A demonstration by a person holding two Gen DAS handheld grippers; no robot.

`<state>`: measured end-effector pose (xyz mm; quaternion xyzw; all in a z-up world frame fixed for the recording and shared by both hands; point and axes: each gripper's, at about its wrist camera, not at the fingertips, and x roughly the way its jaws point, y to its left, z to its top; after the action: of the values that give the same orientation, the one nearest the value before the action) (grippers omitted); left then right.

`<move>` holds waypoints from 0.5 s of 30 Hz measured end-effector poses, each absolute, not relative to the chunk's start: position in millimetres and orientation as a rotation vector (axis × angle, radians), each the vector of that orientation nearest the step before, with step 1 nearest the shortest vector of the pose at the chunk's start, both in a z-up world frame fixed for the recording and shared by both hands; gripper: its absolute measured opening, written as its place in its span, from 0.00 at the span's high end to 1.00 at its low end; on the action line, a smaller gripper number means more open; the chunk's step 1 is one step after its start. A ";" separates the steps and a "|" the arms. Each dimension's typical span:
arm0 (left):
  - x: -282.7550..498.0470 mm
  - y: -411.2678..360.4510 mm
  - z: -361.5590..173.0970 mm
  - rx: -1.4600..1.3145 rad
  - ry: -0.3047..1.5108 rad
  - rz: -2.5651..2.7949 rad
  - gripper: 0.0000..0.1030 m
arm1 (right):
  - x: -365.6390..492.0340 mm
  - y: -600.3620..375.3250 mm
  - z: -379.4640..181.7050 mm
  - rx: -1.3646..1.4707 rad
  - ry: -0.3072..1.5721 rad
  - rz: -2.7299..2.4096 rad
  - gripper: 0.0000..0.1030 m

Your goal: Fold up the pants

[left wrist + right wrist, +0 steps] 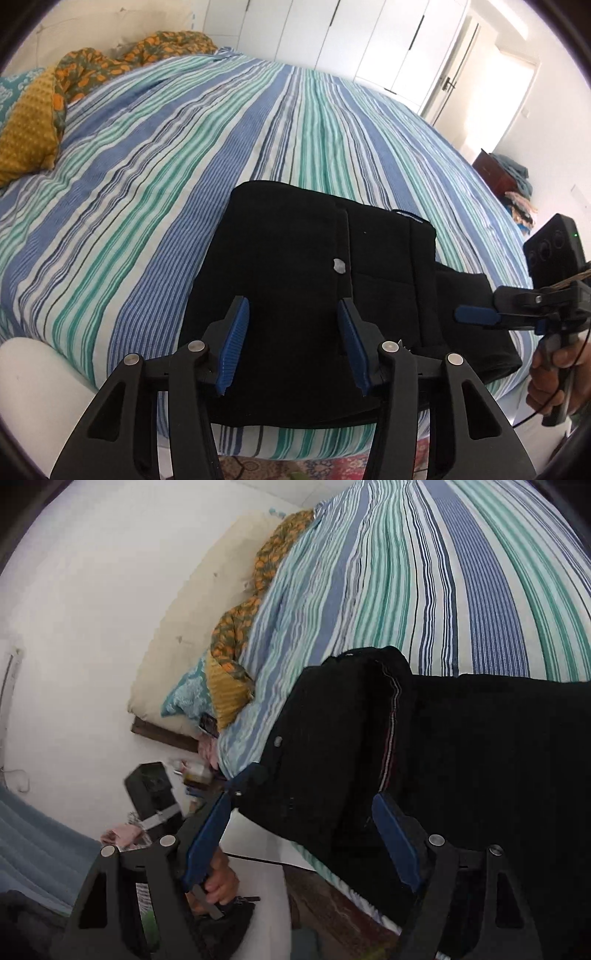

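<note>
Black pants (295, 280) lie folded at lower centre on the striped bed (155, 155). Left tool (291, 343) hovers spread above them; right tool (303, 834) (also spread, nothing pinched) approaches their edge, likely for regrasping.

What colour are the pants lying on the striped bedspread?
Black, with a thin red-and-white striped seam edge; the folded black pants show this best in the right wrist view.
</note>
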<state>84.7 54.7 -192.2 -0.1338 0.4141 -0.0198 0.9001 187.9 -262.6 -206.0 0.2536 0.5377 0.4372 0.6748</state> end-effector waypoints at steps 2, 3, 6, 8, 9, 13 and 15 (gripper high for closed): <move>85.4 56.3 -191.5 -0.291 0.855 -0.042 0.50 | 194.3 -250.8 -218.0 0.546 1.264 0.983 0.23; 85.3 56.0 -191.1 -0.293 0.855 -0.042 0.50 | 196.7 -247.1 -223.0 0.546 1.283 0.988 0.23; 86.3 55.8 -191.3 -0.291 0.854 -0.041 0.48 | 199.4 -235.5 -231.5 0.520 1.317 1.011 0.23; 86.6 55.4 -191.6 -0.290 0.855 -0.039 0.47 | 201.2 -231.1 -237.7 0.513 1.337 1.001 0.23; 86.6 55.7 -191.8 -0.290 0.855 -0.038 0.47 | 201.8 -227.9 -240.1 0.534 1.352 1.019 0.23; 87.2 58.4 -193.2 -0.304 0.858 -0.034 0.46 | 198.7 -216.1 -235.0 0.548 1.367 1.129 0.27; 88.6 59.1 -194.4 -0.313 0.860 -0.035 0.45 | 200.1 -210.9 -238.8 0.529 1.410 1.130 0.27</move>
<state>88.6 59.1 -194.4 -0.1510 0.4152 -0.0169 0.8969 200.1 -210.9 -238.8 0.2269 0.6055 0.4851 0.5886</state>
